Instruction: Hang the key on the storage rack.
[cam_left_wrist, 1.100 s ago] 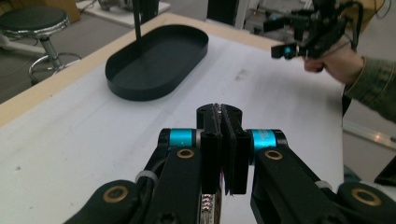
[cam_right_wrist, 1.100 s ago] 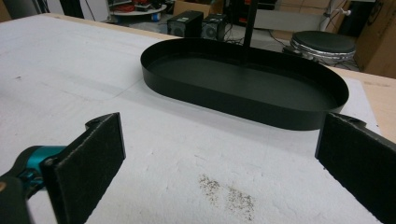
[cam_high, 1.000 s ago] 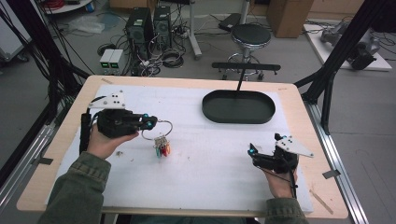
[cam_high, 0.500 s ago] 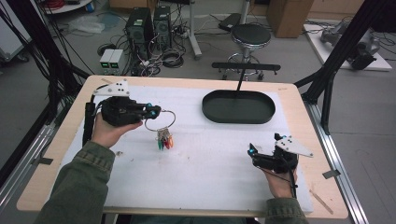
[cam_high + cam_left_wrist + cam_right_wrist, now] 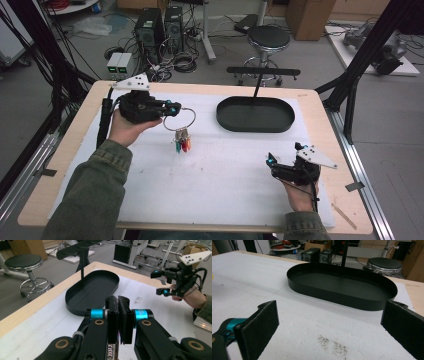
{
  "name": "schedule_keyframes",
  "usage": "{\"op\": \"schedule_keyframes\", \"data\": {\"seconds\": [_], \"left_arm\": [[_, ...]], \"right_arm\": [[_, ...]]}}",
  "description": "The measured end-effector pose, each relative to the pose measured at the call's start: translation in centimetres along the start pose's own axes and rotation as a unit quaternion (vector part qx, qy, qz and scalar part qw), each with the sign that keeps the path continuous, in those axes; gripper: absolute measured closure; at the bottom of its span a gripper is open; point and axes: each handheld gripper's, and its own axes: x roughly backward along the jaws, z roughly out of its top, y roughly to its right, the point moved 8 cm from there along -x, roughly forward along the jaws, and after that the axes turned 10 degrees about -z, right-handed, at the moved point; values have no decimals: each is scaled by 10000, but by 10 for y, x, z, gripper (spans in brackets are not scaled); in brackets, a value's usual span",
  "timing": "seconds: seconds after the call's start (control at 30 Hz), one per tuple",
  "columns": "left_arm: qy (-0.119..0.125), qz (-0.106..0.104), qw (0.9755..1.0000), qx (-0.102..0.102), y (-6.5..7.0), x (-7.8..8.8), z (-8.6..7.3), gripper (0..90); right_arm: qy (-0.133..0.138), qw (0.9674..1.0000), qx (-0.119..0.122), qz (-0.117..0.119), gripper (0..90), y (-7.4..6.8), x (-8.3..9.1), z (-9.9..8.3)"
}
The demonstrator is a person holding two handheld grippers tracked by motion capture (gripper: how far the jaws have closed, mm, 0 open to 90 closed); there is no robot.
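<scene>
Room: grey floor beyond both grippers, with computer cases (image 5: 159, 22), a tangle of cables and a round stool (image 5: 268, 39) past the far edge of the table.
Table: wooden top (image 5: 65, 155) covered by a white sheet (image 5: 220, 185); both hands work over it.
Tray: black oval tray (image 5: 255, 114), ahead of the right gripper and off to the side of the left one.
Left gripper: left gripper (image 5: 172, 108), jaws clenched on the wire ring of a key ring (image 5: 181, 131), lifted above the sheet.
Key ring: hangs just under the left jaws; bright green, red and orange tags dangle at the bottom.
Right gripper: right gripper (image 5: 270, 161), jaws spread wide, nothing between them, low near the table's near edge.
Left gripper view: pads (image 5: 112, 315) pressed together, metal glinting just below; the right gripper (image 5: 160, 282) shows farther off.
Right gripper view: tray's inner floor and grey specks on the sheet (image 5: 332, 345) between the pads.
</scene>
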Motion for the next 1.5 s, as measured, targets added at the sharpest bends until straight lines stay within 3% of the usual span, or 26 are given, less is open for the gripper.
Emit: {"op": "schedule_keyframes", "data": {"seconds": [0.23, 0.43, 0.8, 1.5], "left_arm": [[-41, 6, 10000, -28, -10, -12, 12, 864], [64, 51, 10000, -23, -19, -18, 27, 864], [135, -69, 9998, -95, -35, -39, 52, 864], [-236, -12, 9996, -135, -48, -81, 63, 864]], "right_arm": [[-6, 10000, -87, 24, 4, 2, -1, 0], [38, 9999, -132, 29, 4, 4, -1, 0], [30, 9997, -244, -71, 4, 11, 2, -2], [44, 9993, -372, 13, 5, 9, 1, -1]]}}
